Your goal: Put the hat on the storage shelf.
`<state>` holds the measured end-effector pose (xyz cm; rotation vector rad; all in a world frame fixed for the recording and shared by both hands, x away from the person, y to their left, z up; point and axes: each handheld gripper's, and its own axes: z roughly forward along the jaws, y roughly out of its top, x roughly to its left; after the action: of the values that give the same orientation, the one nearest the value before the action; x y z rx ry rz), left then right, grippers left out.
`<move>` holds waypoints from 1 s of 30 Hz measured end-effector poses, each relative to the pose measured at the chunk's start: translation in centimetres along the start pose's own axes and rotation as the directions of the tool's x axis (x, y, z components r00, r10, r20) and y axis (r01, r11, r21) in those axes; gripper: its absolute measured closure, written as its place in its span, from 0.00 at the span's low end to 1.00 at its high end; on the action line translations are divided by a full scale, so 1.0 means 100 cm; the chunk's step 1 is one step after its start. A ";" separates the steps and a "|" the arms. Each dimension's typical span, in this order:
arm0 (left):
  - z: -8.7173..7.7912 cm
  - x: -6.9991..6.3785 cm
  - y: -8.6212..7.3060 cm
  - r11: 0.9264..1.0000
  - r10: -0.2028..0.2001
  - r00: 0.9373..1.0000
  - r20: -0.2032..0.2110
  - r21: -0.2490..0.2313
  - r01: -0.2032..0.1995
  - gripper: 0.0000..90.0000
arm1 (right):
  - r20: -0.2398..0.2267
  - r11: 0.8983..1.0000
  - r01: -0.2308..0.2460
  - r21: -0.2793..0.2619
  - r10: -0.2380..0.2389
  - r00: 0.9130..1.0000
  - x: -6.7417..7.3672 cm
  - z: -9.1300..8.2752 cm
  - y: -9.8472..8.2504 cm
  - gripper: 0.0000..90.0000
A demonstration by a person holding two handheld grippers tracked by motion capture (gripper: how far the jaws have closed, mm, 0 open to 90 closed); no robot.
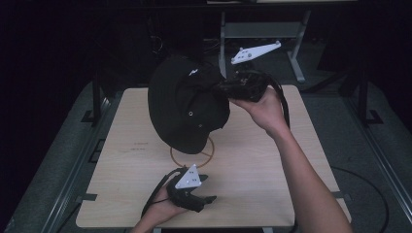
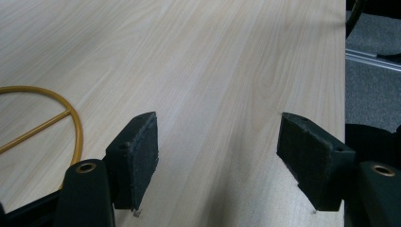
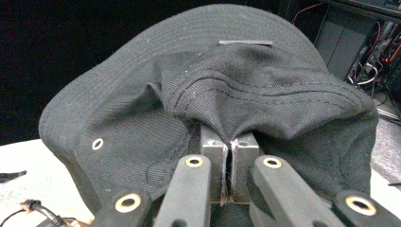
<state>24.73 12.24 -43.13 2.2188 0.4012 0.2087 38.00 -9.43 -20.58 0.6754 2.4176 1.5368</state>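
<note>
A black bucket hat [image 1: 187,104] hangs in the air above the far middle of the wooden table [image 1: 262,165]. My right gripper [image 1: 224,87] is shut on it, pinching a fold of the crown fabric from the right. In the right gripper view the hat [image 3: 236,94] drapes over my closed jaws, and a metal eyelet [image 3: 98,143] shows on its side. My left gripper [image 1: 210,189] rests low near the table's front edge, open, with nothing between its pads [image 2: 142,156]. A yellow ring mark [image 1: 210,151] lies on the table below the hat.
The table's right edge [image 2: 344,71] runs close beside my left gripper, with grey floor beyond. A metal frame [image 1: 296,48] stands behind the table. Dark equipment and cables [image 3: 373,52] are at the far right in the right gripper view.
</note>
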 end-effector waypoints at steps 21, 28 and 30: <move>0.004 -0.003 0.002 1.000 0.011 1.000 0.017 -0.005 -0.011 0.32 | -0.006 0.999 0.006 0.045 -0.006 1.000 0.002 0.034 0.023 0.95; 0.004 -0.004 0.002 1.000 0.009 1.000 0.023 -0.011 -0.008 0.32 | -0.022 0.998 0.011 0.066 -0.010 1.000 0.007 0.055 0.028 0.96; 0.005 -0.005 0.002 1.000 0.017 0.999 0.027 -0.006 -0.017 0.32 | -0.027 0.997 0.016 0.078 -0.014 1.000 0.010 0.066 0.028 0.97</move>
<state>24.46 11.60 -43.28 2.2175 0.3668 0.1889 40.51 -2.64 -20.87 0.6539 2.5078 1.4617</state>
